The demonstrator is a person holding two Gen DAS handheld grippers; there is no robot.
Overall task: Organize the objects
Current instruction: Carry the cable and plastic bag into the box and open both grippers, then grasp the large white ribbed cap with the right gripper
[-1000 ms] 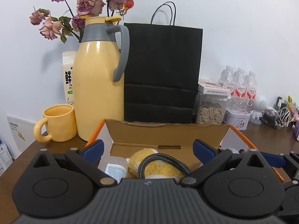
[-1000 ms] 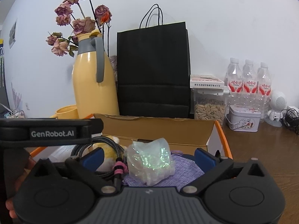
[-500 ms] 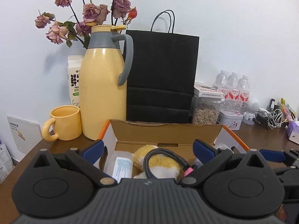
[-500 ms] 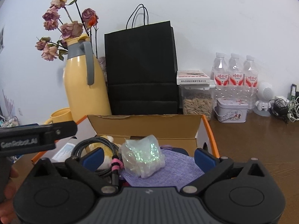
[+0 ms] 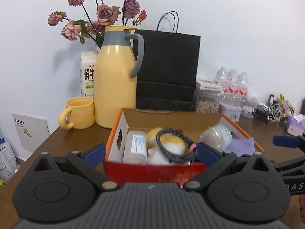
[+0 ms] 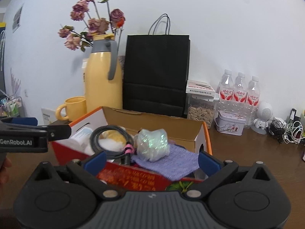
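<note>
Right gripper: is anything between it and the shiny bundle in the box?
Yes. The box's red front wall rises between the open right gripper and the shiny bundle, which rests on the purple cloth. From above, nothing visible covers it.

Orange-edged red box, lilac cloth, yellow jug

Three water bottles, one thermos, one mug, one box.

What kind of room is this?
Probably a home or office desk corner: a wooden table against a wall holds a yellow thermos jug, matching mug and tangled chargers.
</note>
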